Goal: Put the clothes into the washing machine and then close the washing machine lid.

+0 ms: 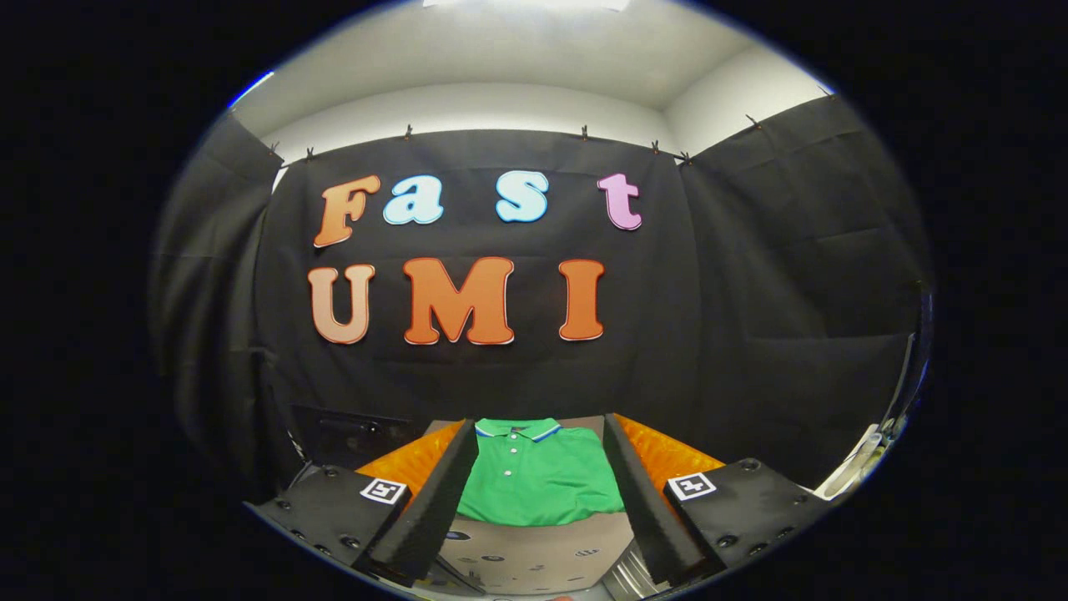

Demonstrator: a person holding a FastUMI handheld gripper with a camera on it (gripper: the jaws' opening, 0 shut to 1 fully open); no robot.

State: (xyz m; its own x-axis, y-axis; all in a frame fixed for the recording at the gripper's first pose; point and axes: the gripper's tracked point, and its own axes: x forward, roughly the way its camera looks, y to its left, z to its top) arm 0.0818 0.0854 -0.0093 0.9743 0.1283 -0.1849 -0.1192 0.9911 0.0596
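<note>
1. Green polo shirt with a collar edged in blue and white and a row of small white buttons lies folded flat just ahead of my gripper, framed between its two fingers.
2. My gripper's fingers stand wide apart with nothing pressed between them; neither one touches the shirt from what I can see.
3. The shirt rests on a pale, light-brown tabletop, and its near hem falls about level with the middle of my fingers.
4. Orange textured padding shows just outside each finger, to the left and the right of the shirt; whether the shirt overlaps it I cannot tell.
5. Small dark round stickers dot the tabletop between my fingers, nearer to me than the shirt.
6. Beyond the shirt hangs the black cloth wall of the booth, with a white ceiling above it.
7. Off to my right, past the right finger, a whitish object sits near the wall, too small to make out.
</note>
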